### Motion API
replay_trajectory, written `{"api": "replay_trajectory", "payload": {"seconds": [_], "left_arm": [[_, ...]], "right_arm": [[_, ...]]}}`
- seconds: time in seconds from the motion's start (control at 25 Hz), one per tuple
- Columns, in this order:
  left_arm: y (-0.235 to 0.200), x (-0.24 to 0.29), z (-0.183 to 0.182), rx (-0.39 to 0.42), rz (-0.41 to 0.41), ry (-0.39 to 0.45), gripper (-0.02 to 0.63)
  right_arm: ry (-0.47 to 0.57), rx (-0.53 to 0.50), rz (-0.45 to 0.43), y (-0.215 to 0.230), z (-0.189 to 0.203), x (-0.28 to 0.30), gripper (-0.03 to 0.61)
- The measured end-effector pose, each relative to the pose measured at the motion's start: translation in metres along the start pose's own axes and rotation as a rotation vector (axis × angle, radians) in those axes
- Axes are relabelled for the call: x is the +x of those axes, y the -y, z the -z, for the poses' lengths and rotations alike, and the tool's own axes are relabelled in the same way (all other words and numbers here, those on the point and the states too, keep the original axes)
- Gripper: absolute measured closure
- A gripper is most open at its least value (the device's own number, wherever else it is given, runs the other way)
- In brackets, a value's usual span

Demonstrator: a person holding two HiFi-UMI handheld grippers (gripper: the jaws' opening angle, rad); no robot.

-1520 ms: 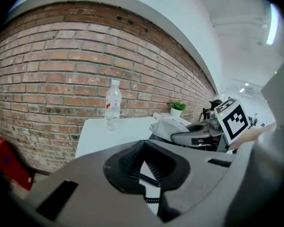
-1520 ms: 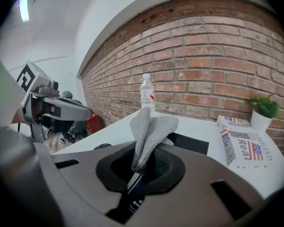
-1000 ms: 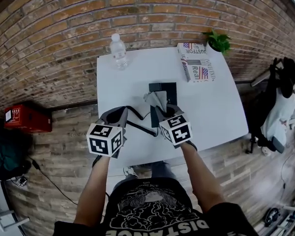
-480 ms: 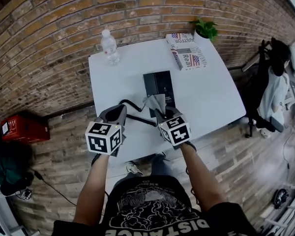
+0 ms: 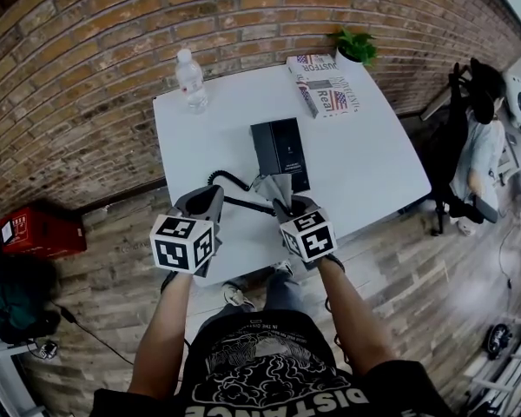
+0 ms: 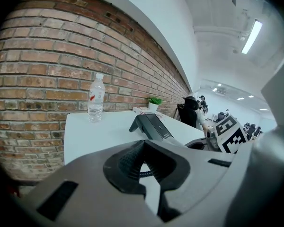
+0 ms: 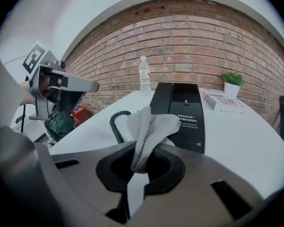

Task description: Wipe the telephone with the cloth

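The black telephone (image 5: 280, 148) lies near the middle of the white surface (image 5: 373, 176), its handset resting along its left side in the right gripper view. Its coiled cord (image 5: 232, 183) curls off its near left corner toward the person. The right gripper (image 5: 287, 203) hovers just at the telephone's near edge. Its fingers (image 7: 168, 171) are pinched on a grey cloth (image 7: 149, 124), whose loose end stands up from them and hangs in front of the telephone's near end. Whether the cloth touches the telephone cannot be told. The left gripper (image 5: 212, 195) is held to the near left of the telephone, beside the cord. Its fingers (image 6: 125, 164) are drawn together with nothing between them, and the cord shows beyond them. Beyond the telephone's far left a clear water bottle (image 5: 190, 79) stands upright. Beyond its far right lies a printed book (image 5: 322, 82), with a small green plant (image 5: 356, 47) just past that, by the brick wall (image 5: 87, 50).
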State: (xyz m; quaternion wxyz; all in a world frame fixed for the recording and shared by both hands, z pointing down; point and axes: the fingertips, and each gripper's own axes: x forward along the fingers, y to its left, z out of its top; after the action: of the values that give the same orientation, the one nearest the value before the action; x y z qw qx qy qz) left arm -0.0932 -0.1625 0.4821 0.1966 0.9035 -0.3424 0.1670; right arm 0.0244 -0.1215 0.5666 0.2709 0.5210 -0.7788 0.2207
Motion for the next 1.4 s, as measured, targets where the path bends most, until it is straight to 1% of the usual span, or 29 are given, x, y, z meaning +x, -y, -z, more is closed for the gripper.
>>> {"api": "replay_trajectory", "payload": {"seconds": [0.28, 0.44, 0.68, 0.84, 1.08, 1.2, 1.4], "left_arm": [[0.000, -0.002, 0.008, -0.005, 0.006, -0.011, 0.607], [0.006, 0.001, 0.005, -0.008, 0.013, 0.000, 0.607], [0.006, 0.000, -0.002, -0.012, 0.011, 0.012, 0.607], [0.002, -0.002, -0.008, -0.031, -0.015, 0.033, 0.607], [-0.008, -0.005, -0.017, -0.071, -0.075, 0.073, 0.607], [-0.016, -0.006, -0.022, -0.091, -0.104, 0.085, 0.607], [-0.027, -0.002, -0.030, -0.109, -0.148, 0.099, 0.607]], "right_arm": [[-0.016, 0.006, -0.009, -0.011, 0.009, -0.005, 0.566], [0.021, -0.013, -0.001, -0.012, -0.003, -0.018, 0.566], [0.125, -0.040, 0.009, -0.009, -0.050, -0.038, 0.566], [0.172, -0.100, 0.000, -0.002, -0.087, -0.040, 0.566], [0.198, -0.212, -0.017, 0.013, -0.139, -0.029, 0.566], [0.206, -0.249, -0.016, 0.022, -0.161, -0.018, 0.566], [0.181, -0.345, -0.026, 0.032, -0.184, 0.009, 0.566]]}}
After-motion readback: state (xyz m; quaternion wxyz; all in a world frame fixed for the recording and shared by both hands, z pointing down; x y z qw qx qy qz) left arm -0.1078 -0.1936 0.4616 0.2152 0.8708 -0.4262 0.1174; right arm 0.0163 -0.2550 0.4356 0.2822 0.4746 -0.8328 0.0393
